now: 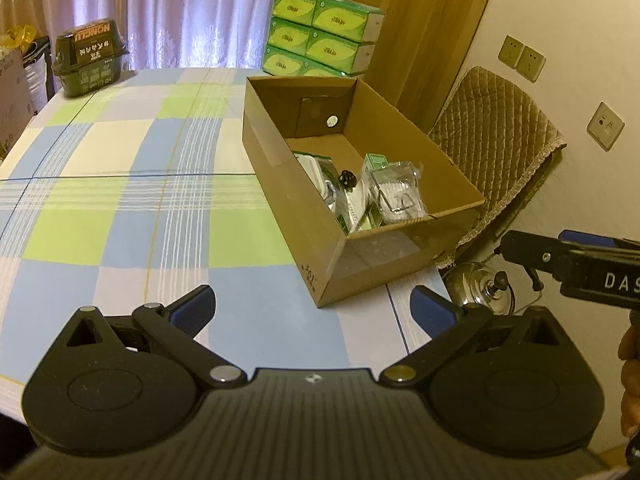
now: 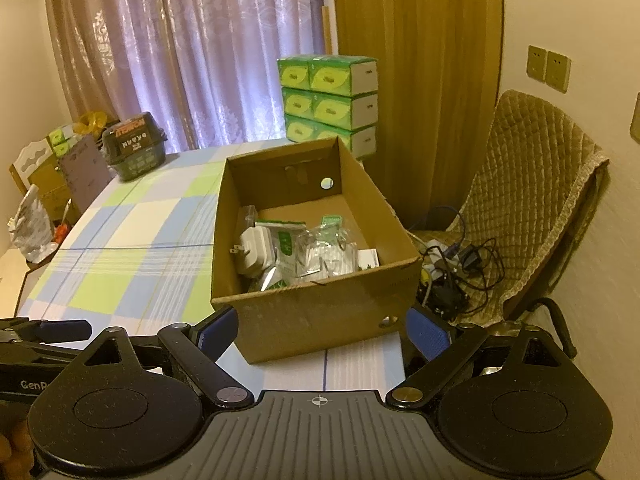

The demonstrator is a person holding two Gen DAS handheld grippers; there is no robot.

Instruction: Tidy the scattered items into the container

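Observation:
A brown cardboard box stands near the right edge of the checked tablecloth. Inside lie several small items: a white plug adapter, green and white sachets and a clear plastic bag. My left gripper is open and holds nothing, hovering over the table in front of the box's near corner. My right gripper is open too and holds nothing, just before the box's near wall. The right gripper's body shows at the right edge of the left wrist view.
Stacked green tissue boxes stand behind the box. A dark green tub sits at the table's far left. A quilted chair with cables is on the right, a metal kettle below the table edge.

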